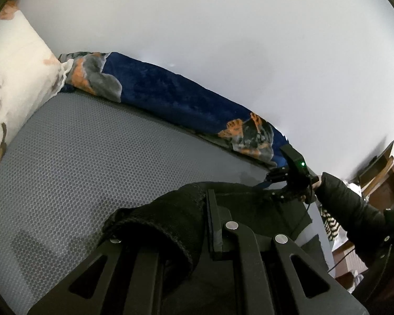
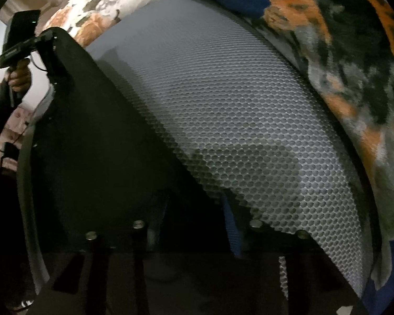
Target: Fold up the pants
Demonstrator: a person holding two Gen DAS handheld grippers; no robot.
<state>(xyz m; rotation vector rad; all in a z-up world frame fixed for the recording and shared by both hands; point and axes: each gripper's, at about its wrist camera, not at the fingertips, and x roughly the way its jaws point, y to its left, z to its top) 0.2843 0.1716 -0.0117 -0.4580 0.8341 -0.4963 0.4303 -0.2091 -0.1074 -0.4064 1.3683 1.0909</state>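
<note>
Black fabric of the pants [image 1: 170,218] fills the near foreground of the left wrist view, draped over the fingers of the left gripper [image 1: 210,225], whose jaws are closed on a bunched edge of the cloth. Beyond it, the grey honeycomb-textured mattress [image 1: 92,162] spans the scene, bounded on its far side by a blue blanket [image 1: 170,97] with orange paw prints and at its left end by a floral pillow [image 1: 15,78]. The pants lie stretched along the near edge of the mattress, their long axis running left to right between the two hand-held tools. At the right end, the right gripper [image 1: 283,193], held by a dark-sleeved arm [image 1: 354,210], points steeply down onto the fabric; in its own view the pants [image 2: 92,144] cover the left half and the gripper [image 2: 194,228] is dark against them, so whether cloth is already pinched cannot be told. Judged from this layout, each tool holds or addresses one end, and the coming fold turns on carrying both ends together across the garment's long axis.
</note>
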